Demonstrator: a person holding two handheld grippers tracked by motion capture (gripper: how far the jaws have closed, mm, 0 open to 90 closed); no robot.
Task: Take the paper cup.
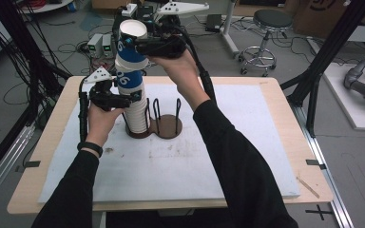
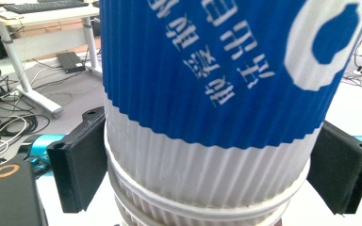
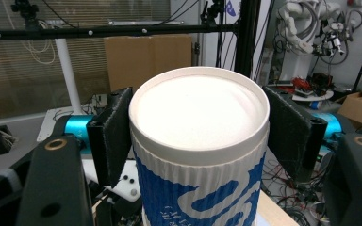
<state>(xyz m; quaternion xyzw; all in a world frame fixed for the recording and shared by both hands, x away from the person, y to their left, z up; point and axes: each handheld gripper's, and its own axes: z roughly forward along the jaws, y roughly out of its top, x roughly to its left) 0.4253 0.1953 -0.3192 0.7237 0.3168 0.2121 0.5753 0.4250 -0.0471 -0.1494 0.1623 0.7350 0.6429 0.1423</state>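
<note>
A stack of upside-down blue and white ribbed paper cups (image 1: 137, 116) stands on the left post of a brown wire-loop holder (image 1: 168, 127). My left gripper (image 1: 134, 97) is shut on the stack just below its blue band, and in the left gripper view both pads (image 2: 80, 160) press the cup wall (image 2: 207, 84). The top cup (image 1: 132, 35) is tilted and sits higher, partly off the cup beneath it. My right gripper (image 1: 134, 42) is shut on it near its white base. In the right gripper view the cup (image 3: 200, 108) sits between the pads (image 3: 115, 132).
A white mat (image 1: 247, 156) covers the wooden table (image 1: 285, 95). The holder's right-hand loops (image 1: 167, 111) hold no cups. Beyond the table's far edge there are a stool (image 1: 268, 28), cables and black frame posts (image 1: 330, 52).
</note>
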